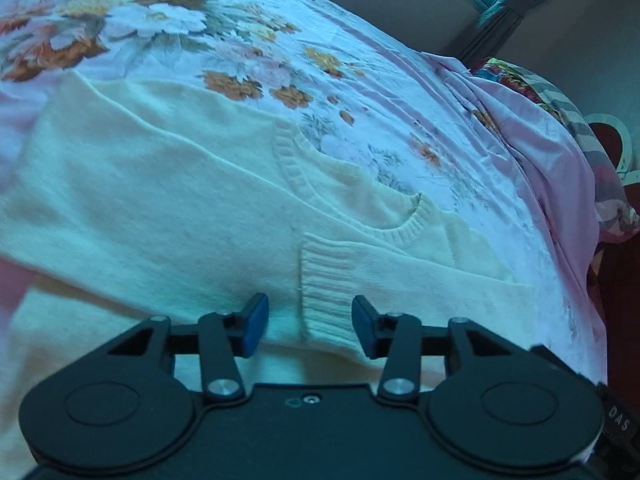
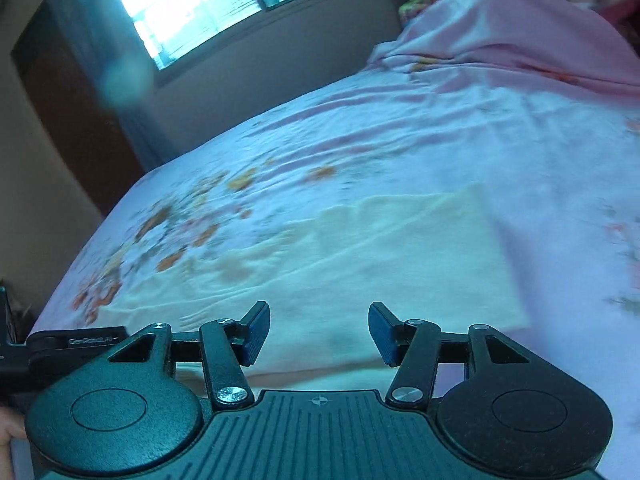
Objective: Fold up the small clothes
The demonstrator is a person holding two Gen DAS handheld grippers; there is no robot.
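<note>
A cream knitted sweater (image 1: 168, 184) lies spread on the floral bed sheet (image 1: 400, 92), its ribbed neckline (image 1: 400, 232) toward the right. A sleeve is folded across the body, and its ribbed cuff (image 1: 326, 292) lies between the blue pads of my left gripper (image 1: 310, 326), which is open just above it. In the right wrist view the sweater (image 2: 380, 256) is blurred. My right gripper (image 2: 319, 332) is open and empty over its near edge.
The bed sheet (image 2: 440, 136) stretches far ahead. A pink blanket (image 2: 520, 28) and floral pillow (image 1: 532, 88) are bunched at the head. The bed's right edge drops to a dark floor (image 1: 620, 300). A window (image 2: 188, 4) and wooden door (image 2: 76, 120) stand beyond.
</note>
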